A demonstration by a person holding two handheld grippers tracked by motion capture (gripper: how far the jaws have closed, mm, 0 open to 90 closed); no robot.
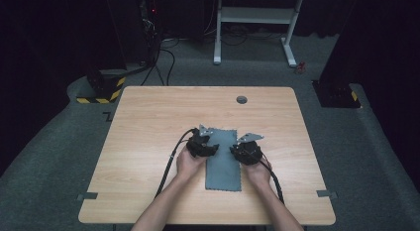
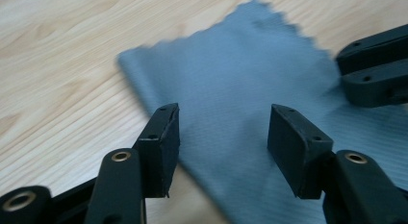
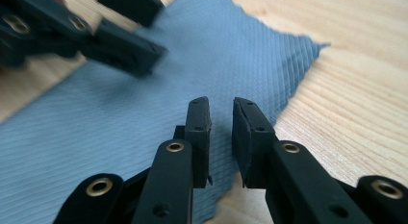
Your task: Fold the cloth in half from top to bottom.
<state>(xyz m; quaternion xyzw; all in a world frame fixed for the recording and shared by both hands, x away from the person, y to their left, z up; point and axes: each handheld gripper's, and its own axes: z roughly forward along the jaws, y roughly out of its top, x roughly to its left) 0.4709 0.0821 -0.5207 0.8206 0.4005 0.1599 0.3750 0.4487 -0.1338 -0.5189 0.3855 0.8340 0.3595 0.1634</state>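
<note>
- A grey-blue microfibre cloth (image 1: 224, 159) is lying flat on the wooden table (image 1: 148, 122), a little toward six o'clock from the table's middle, its long side running from twelve to six; its edges are cut in small zigzags.
- The person's left hand (image 1: 187, 164) is holding the left gripper (image 1: 207, 144) at the cloth's nine o'clock edge, over its far half; a black cable (image 1: 168, 166) is trailing from it toward six o'clock.
- In the left gripper view its two jaws are standing well apart, a wide gap between the pads (image 2: 163, 147); the cloth (image 2: 240, 104) is lying under and beyond them, and nothing is being pinched.
- The right hand (image 1: 258, 172) is holding the right gripper (image 1: 246, 150) at the cloth's three o'clock edge, just across from the left one; the two grippers are sitting near each other with the cloth between.
- In the right gripper view the jaws are standing close together with only a narrow slot left between the pads (image 3: 199, 137); the slot is showing cloth (image 3: 144, 113) behind it, and I cannot tell whether any fabric is caught in it.
- That same view is showing the cloth's pointed corner (image 3: 315, 46) at about two o'clock, lying on bare wood, and the left gripper (image 3: 130, 29) blurred at eleven o'clock above the fabric.
- A small round grommet (image 1: 241, 99) is sitting in the tabletop at twelve o'clock from the cloth, well apart from it.
</note>
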